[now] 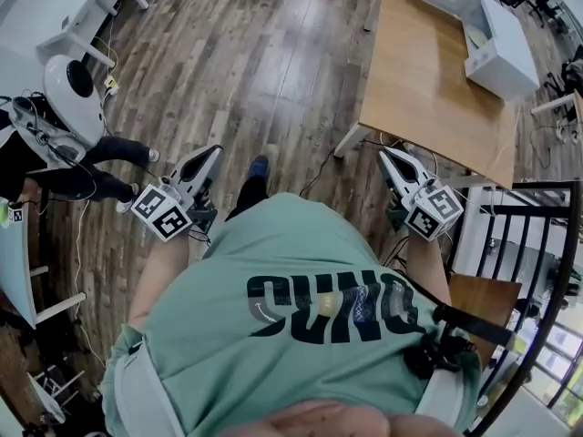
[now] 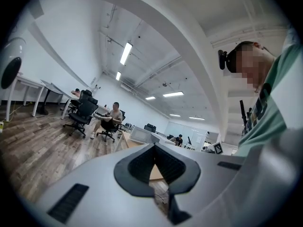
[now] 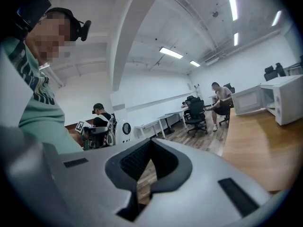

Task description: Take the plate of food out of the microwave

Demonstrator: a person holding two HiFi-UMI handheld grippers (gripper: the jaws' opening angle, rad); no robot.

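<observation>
Microwave [image 1: 502,51]: a white box at the far right end of a wooden table [image 1: 428,80], well apart from both grippers; the right gripper view shows it [image 3: 289,98] at the right edge with a second white panel-like part beside it, and whether a plate lies inside cannot be told. Left gripper [image 1: 213,151]: held level over the wood floor [image 1: 255,53], jaws pressed together with nothing between them, as its own view confirms [image 2: 154,146]. Right gripper [image 1: 383,154]: just short of the table's near corner, jaws likewise together and empty [image 3: 150,144]. The table's near stretch lies between this gripper and the microwave. The wearer's green shirt [image 1: 301,271] fills the lower middle of the head view. At left sit a person in dark trousers [image 1: 91,167] and a white rounded device [image 1: 73,94]. A black railing [image 1: 547,244] stands at lower right. Farther off, black office chairs [image 2: 83,112] and seated people [image 2: 112,117] occupy the room beyond the table.
</observation>
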